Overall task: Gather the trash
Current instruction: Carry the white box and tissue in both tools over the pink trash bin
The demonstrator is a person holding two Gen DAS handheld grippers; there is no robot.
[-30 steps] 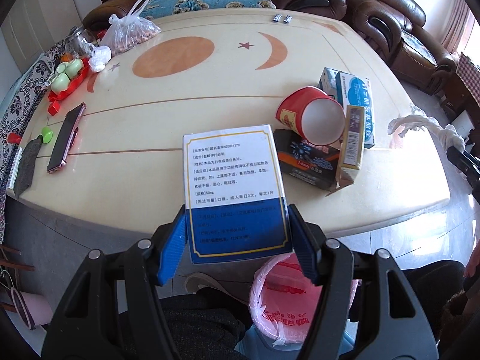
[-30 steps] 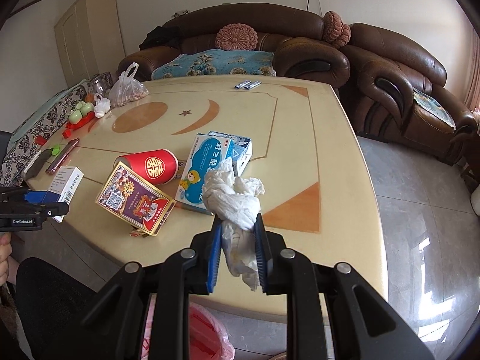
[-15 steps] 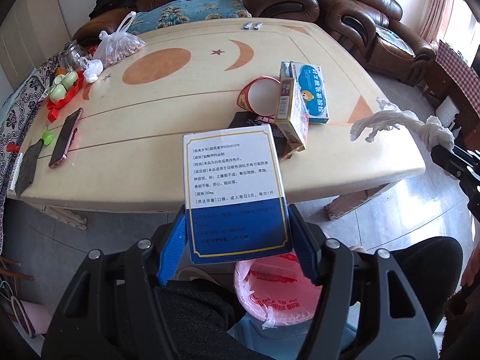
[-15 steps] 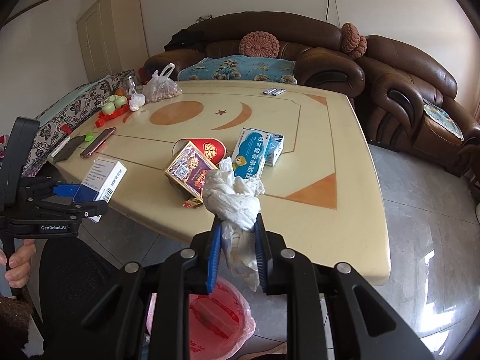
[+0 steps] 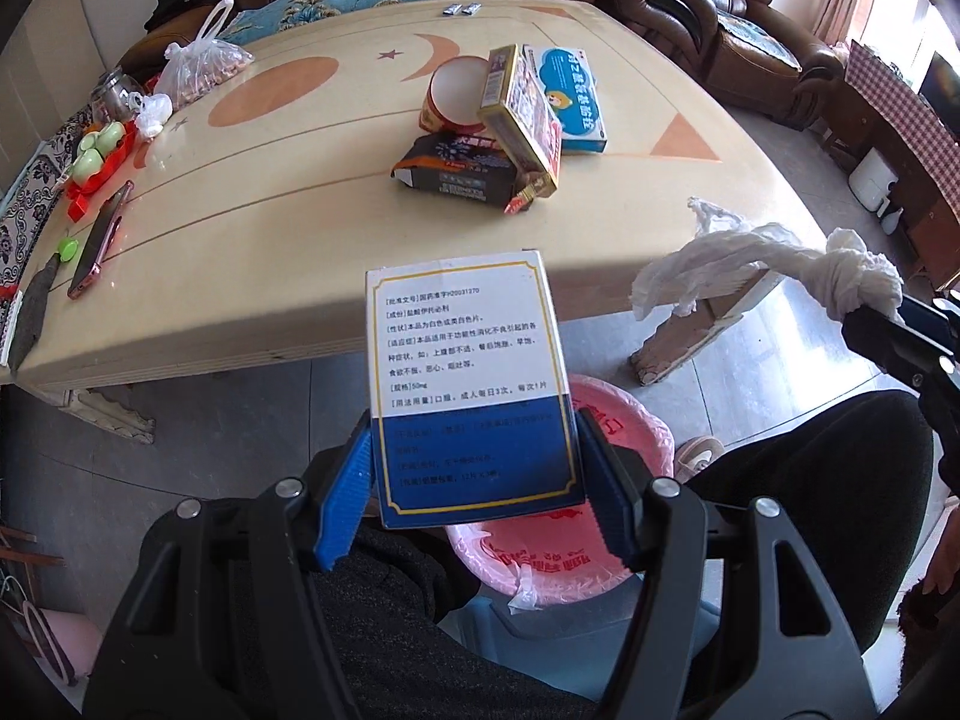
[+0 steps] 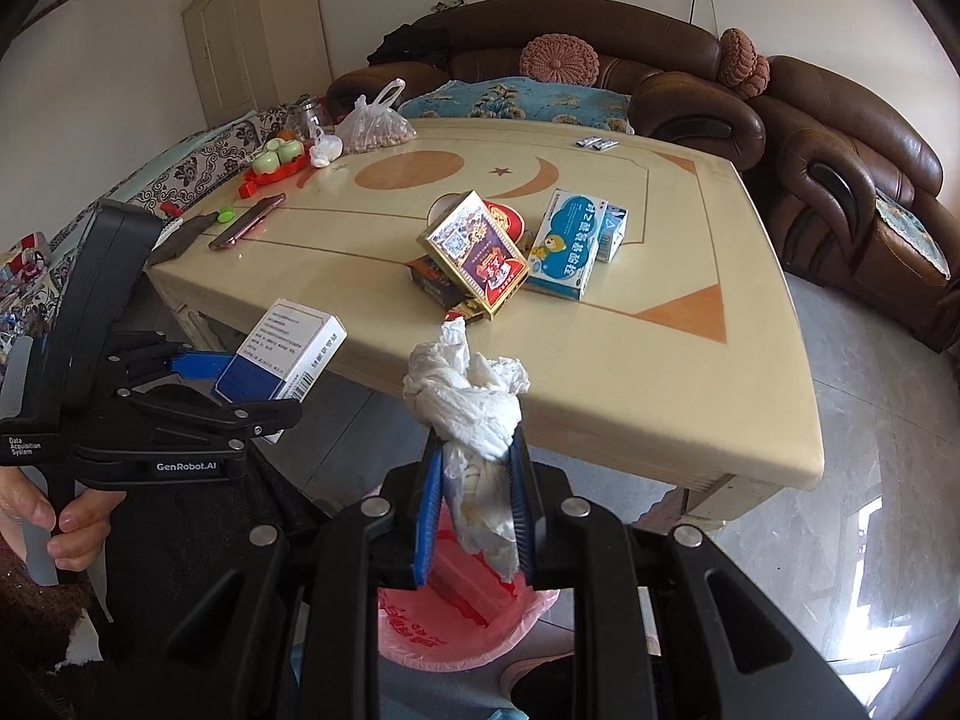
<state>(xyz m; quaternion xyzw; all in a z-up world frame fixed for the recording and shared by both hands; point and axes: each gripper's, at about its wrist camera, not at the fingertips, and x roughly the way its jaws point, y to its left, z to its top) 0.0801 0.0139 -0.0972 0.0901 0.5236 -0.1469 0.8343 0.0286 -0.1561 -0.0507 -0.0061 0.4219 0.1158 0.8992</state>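
Note:
My left gripper (image 5: 474, 492) is shut on a white and blue medicine box (image 5: 468, 384), held off the table's near edge above a bin lined with a pink bag (image 5: 558, 546). My right gripper (image 6: 477, 516) is shut on a crumpled white tissue (image 6: 468, 396), also held over the pink-lined bin (image 6: 462, 606). The tissue shows in the left wrist view (image 5: 750, 264) at the right. The box shows in the right wrist view (image 6: 288, 354) at the left. On the table lie a red paper cup (image 5: 456, 96), a dark carton (image 5: 462, 171), a gold-edged box (image 5: 522, 114) and a blue and white box (image 5: 567, 96).
The cream table (image 5: 288, 228) also holds a pink phone (image 5: 99, 240), a plastic bag of nuts (image 5: 204, 66), a red tray with green cups (image 5: 96, 156) and two small packets (image 5: 462, 9). Brown sofas (image 6: 840, 138) stand behind and to the right. My legs are under the grippers.
Both grippers have pulled back from the table and lowered, so the bin now lies closer beneath them. The box and the tissue stay gripped.

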